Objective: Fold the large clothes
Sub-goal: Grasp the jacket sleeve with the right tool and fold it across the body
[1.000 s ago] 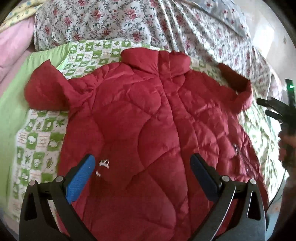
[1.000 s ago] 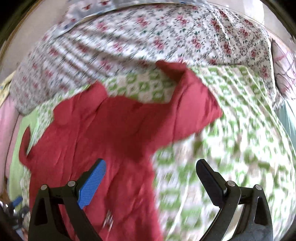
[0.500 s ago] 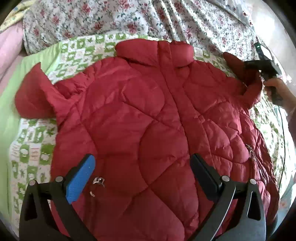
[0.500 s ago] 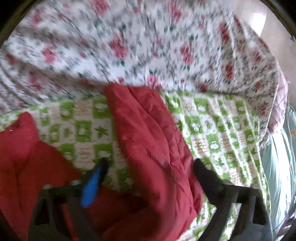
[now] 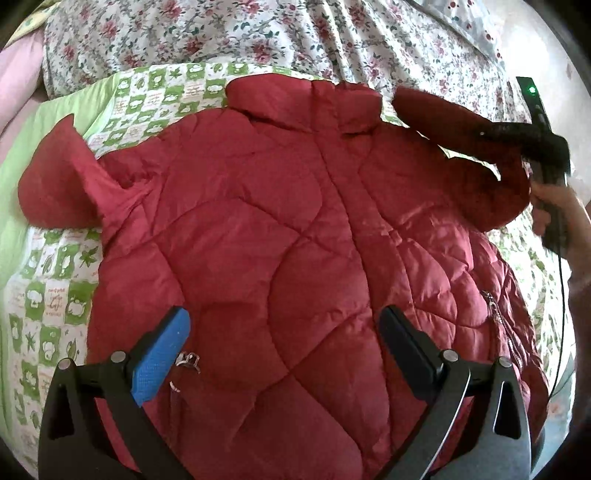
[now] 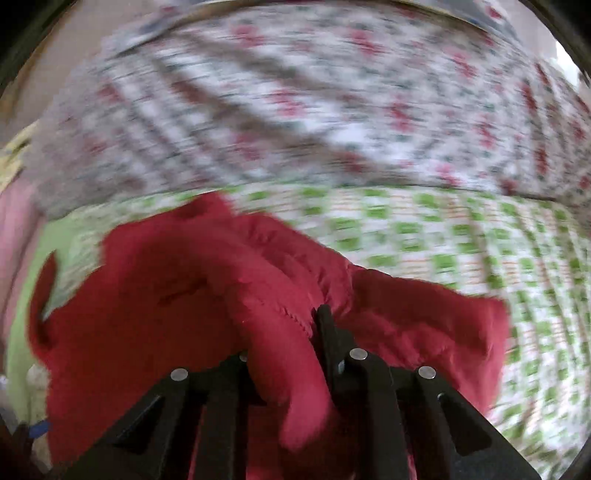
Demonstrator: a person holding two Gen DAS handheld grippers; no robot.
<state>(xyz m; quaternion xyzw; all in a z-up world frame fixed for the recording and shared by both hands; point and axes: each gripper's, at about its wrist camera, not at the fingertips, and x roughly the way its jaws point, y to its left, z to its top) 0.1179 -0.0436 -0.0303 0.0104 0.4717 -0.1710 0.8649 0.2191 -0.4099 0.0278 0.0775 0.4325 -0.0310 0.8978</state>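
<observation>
Jacket (image 5: 295, 229): red quilted, spread front-up on checked blanket (image 5: 55, 295), frame centre, flat for folding.
My right gripper (image 6: 291, 332): jaws clamped on sleeve (image 6: 406, 325), frame right, likely to fold inward.
My left gripper (image 5: 284, 339): jaws wide, empty, above hem, ready.

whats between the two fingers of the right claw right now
A bunched fold of the red jacket's sleeve fills the right claw; the right wrist view shows it clamped there.

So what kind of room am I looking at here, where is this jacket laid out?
Most likely a bedroom: the red quilted jacket lies spread on a bed, over a green-and-white patterned blanket, with a rumpled floral sheet behind it.
</observation>
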